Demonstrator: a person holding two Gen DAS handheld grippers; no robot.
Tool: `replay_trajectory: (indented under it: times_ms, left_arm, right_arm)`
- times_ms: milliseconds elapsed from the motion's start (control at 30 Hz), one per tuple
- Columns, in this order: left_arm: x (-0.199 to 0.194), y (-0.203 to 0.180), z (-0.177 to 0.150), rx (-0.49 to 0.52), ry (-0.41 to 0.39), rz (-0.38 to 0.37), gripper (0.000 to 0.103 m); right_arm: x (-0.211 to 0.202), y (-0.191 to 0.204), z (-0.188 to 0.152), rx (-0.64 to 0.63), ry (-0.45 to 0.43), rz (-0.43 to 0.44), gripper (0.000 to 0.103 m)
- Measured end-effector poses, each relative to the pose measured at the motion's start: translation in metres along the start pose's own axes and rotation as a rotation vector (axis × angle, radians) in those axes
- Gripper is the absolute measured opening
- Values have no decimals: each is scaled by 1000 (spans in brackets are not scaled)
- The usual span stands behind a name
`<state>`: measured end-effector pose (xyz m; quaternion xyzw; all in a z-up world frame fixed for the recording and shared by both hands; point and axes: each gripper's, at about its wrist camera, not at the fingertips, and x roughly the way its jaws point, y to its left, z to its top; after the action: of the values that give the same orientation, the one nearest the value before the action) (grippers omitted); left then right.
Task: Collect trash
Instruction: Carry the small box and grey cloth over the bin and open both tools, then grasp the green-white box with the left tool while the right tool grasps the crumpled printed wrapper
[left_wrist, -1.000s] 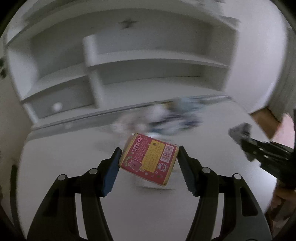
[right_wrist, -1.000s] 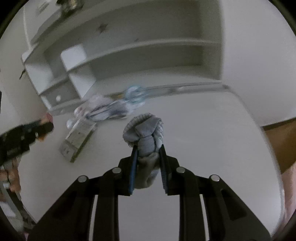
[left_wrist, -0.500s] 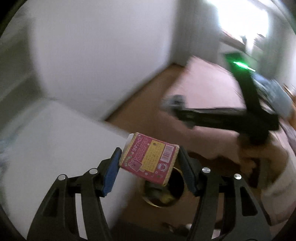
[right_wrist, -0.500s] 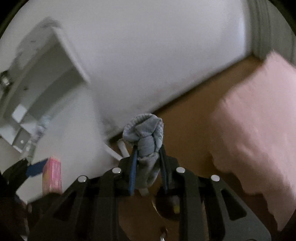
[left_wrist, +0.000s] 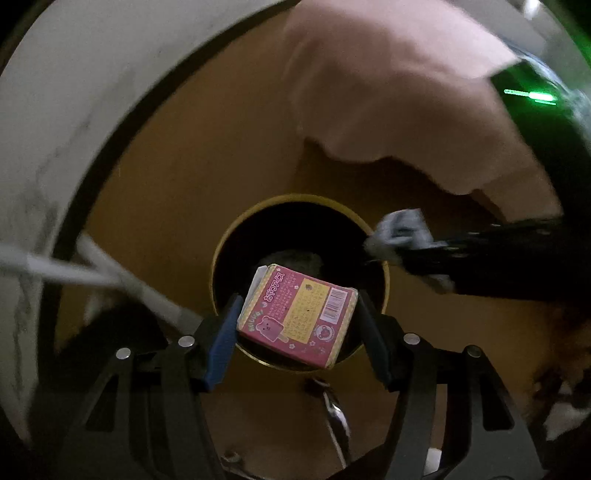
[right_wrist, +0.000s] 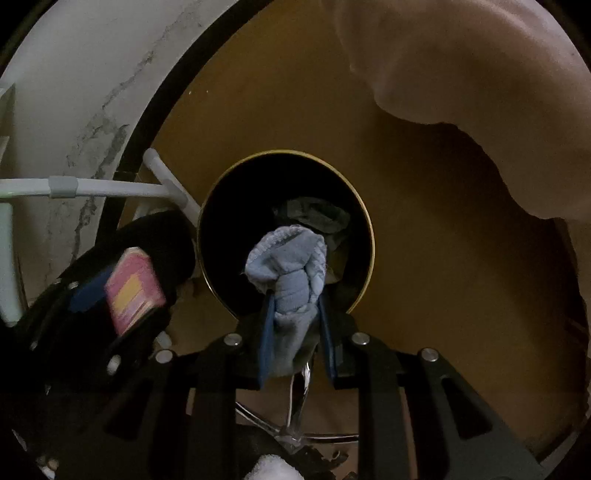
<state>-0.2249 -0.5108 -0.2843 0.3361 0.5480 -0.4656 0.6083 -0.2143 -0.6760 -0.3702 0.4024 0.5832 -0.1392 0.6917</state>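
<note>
My left gripper (left_wrist: 297, 317) is shut on a pink and yellow snack box (left_wrist: 295, 317) and holds it over the near rim of a round dark bin (left_wrist: 229, 243) with a gold rim on the brown floor. My right gripper (right_wrist: 295, 314) is shut on a balled grey-blue sock (right_wrist: 291, 266) held above the same bin (right_wrist: 218, 206). Dark crumpled stuff lies inside the bin. The sock (left_wrist: 400, 230) and right gripper show at the right in the left wrist view. The box (right_wrist: 133, 288) and left gripper show at the left in the right wrist view.
A white marbled table edge (right_wrist: 74, 92) curves at the left. White metal legs (right_wrist: 110, 186) run beside the bin. A pink cushion (right_wrist: 480, 74) lies on the floor beyond the bin. A chrome chair base (right_wrist: 295, 417) sits below the right gripper.
Both grippers have swung off the white table and down over the floor bin, still holding the box and the sock. The two grippers have come closer together.
</note>
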Motion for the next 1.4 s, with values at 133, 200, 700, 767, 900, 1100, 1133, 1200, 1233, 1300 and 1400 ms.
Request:
replay_trajectory:
  times_ms: [133, 200, 700, 767, 900, 1100, 1133, 1200, 1233, 1300, 1400]
  left_arm:
    - [7, 4, 0, -8, 9, -3, 60]
    - [7, 1, 2, -20, 5, -10, 60]
    - [-91, -29, -3, 94, -281, -83, 97]
    - [-163, -39, -13, 155, -446, -87, 97]
    - [-279, -5, -46, 106, -695, -29, 97]
    - [-365, 166, -130, -374, -737, 405, 97]
    - [-370, 191, -144, -452, -718, 450, 97]
    - [-378, 259, -189, -652, -651, 550, 97]
    - [-379, 278, -203, -701, -625, 565, 97]
    - [-378, 321, -236, -802, -563, 587, 97]
    - [-372, 356, -254, -842, -507, 589, 97]
  right_arm:
    - [1, -1, -3, -6, 4, 22, 23]
    - [0, -1, -2, 1, 7, 38, 23]
    - [-99, -20, -4, 247, -410, -236, 85]
    - [-144, -8, -21, 264, -639, -370, 91]
    - [-211, 51, -62, 197, -999, -451, 96]
    - [-247, 206, -105, -232, -1177, -221, 96]
    - [-245, 238, -108, -311, -1164, -168, 96]
    - [-239, 291, -109, -437, -1124, -79, 96]
    - [-234, 315, -110, -491, -1101, -39, 96]
    - [-222, 365, -113, -597, -1056, 28, 96]
    - [-205, 422, -112, -698, -1003, 77, 96]
